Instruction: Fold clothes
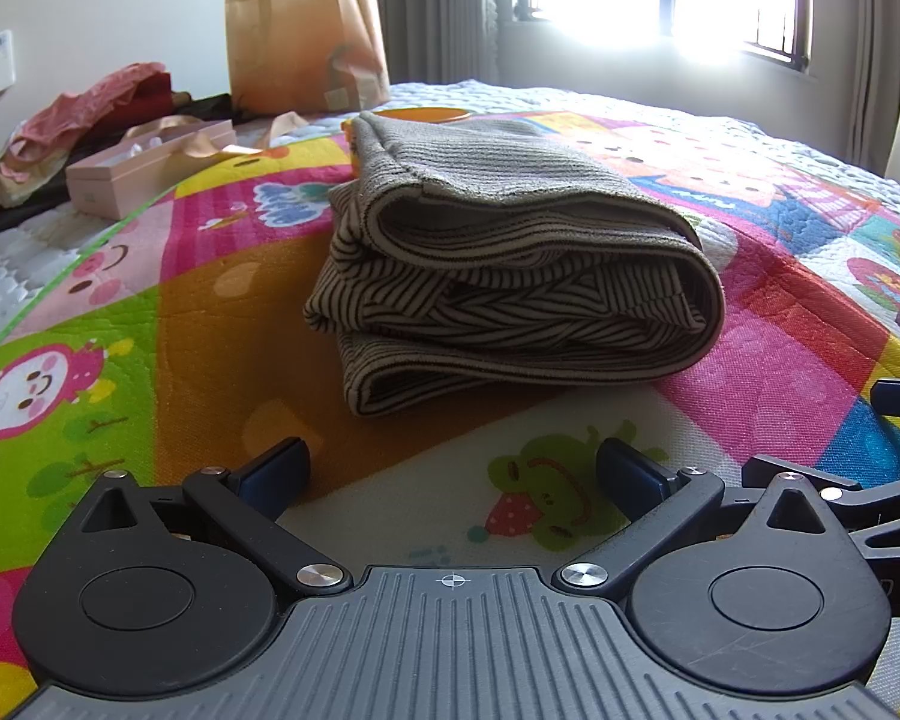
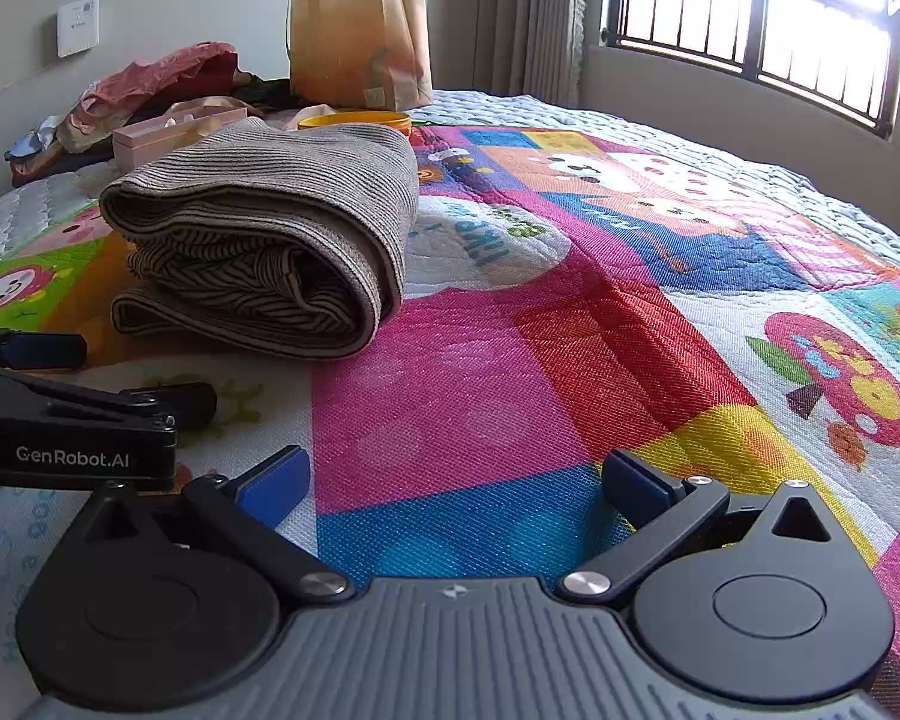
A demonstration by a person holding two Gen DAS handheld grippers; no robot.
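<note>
Going from the left edge, a heap of pink and red cloth and plastic (image 1: 90, 108) is lying on the bed beside a pale pink gift box with ribbon (image 1: 144, 171), and a brown paper bag (image 1: 306, 39) is standing upright behind them. None of these is touching the task's thing. The folded grey-and-cream striped knit garment (image 1: 498, 264) is sitting in a thick bundle on the colourful cartoon-print quilt (image 1: 798, 348), roughly mid-bed, with an orange round lid or dish (image 1: 426, 114) peeking out just behind it.

The left tongs (image 1: 453, 474) are hovering low over the quilt just in front of the bundle, spread wide and holding nothing. The right tongs (image 2: 456, 480) are sitting to the right of the bundle over bare quilt, likewise spread and empty.

The fold is looking essentially done, but loose: the layers are gaping at the near end, with the inner striped layers bulging out. A nudge or a grab at only the top layer is likely to unroll it or drag the stack askew on the soft quilt. The two tongs are also working close together and could collide. Farther right, only bare quilt and the bright barred window (image 2: 750, 18) are showing, nothing blocking.
</note>
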